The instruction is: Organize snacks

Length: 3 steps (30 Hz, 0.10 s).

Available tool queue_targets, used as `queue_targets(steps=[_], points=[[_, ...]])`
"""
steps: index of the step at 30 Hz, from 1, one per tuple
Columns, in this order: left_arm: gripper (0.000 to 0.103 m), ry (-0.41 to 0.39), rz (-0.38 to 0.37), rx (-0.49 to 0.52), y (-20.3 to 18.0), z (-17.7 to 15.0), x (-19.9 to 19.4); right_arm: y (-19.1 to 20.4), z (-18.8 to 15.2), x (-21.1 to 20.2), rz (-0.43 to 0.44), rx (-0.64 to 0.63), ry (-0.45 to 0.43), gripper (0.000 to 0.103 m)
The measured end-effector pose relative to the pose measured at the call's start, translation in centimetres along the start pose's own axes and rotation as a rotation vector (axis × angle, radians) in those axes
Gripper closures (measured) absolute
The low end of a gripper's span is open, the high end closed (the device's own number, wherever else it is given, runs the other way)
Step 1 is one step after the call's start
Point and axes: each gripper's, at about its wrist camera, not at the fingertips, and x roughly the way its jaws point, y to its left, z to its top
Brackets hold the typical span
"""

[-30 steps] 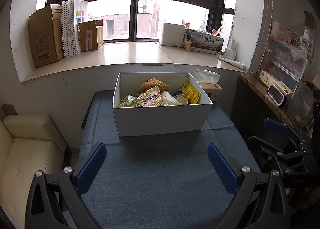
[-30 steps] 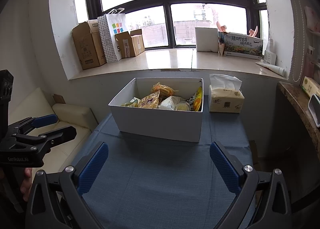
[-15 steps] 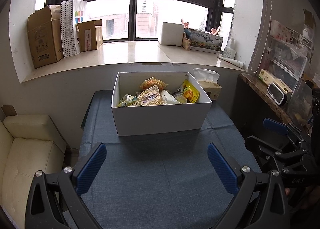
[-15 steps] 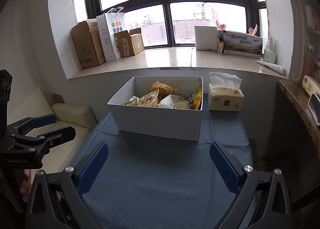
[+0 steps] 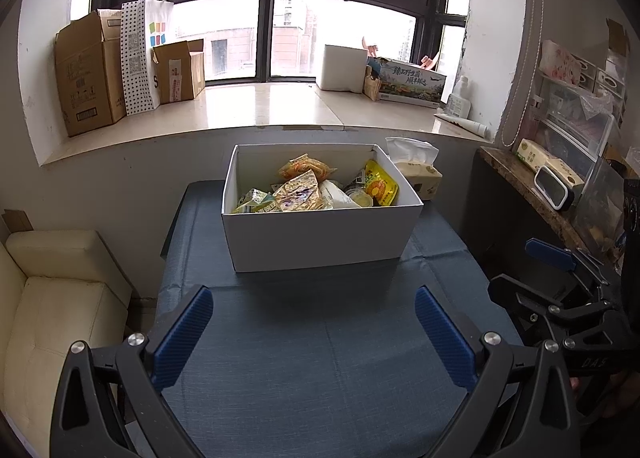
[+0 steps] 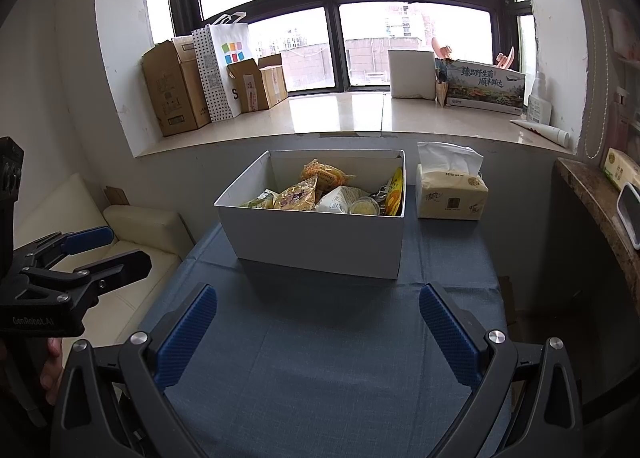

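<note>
A white cardboard box (image 5: 320,236) stands on the blue-clothed table (image 5: 320,358) and holds several snack packets (image 5: 298,194): yellow, orange and white ones. It also shows in the right wrist view (image 6: 316,242), with the snacks (image 6: 320,194) inside. My left gripper (image 5: 314,332) is open and empty, well short of the box. My right gripper (image 6: 316,332) is open and empty too, also short of the box. Each gripper shows in the other's view: the right one (image 5: 560,278) at the table's right, the left one (image 6: 84,258) at its left.
A tissue box (image 6: 450,196) sits right of the white box. A cream sofa (image 5: 52,298) stands left of the table. A dark side counter (image 5: 536,186) with small items is at the right. Cardboard boxes (image 5: 88,74) and a paper bag (image 5: 144,54) line the windowsill.
Both views have shifted slightly, with the box sitting a little higher in the frames. Both grippers stay open and empty.
</note>
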Motion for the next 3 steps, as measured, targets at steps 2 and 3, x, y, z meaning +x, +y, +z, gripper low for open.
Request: queue_targets(steps=[2, 3], points=[[0.000, -0.004, 0.005, 0.000, 0.03, -0.07, -0.09, -0.05, -0.01, 0.06, -0.002, 0.001, 0.000, 0.000], [0.000, -0.004, 0.005, 0.002, 0.02, -0.07, -0.09, -0.08, -0.01, 0.07, -0.001, 0.003, 0.001, 0.000]])
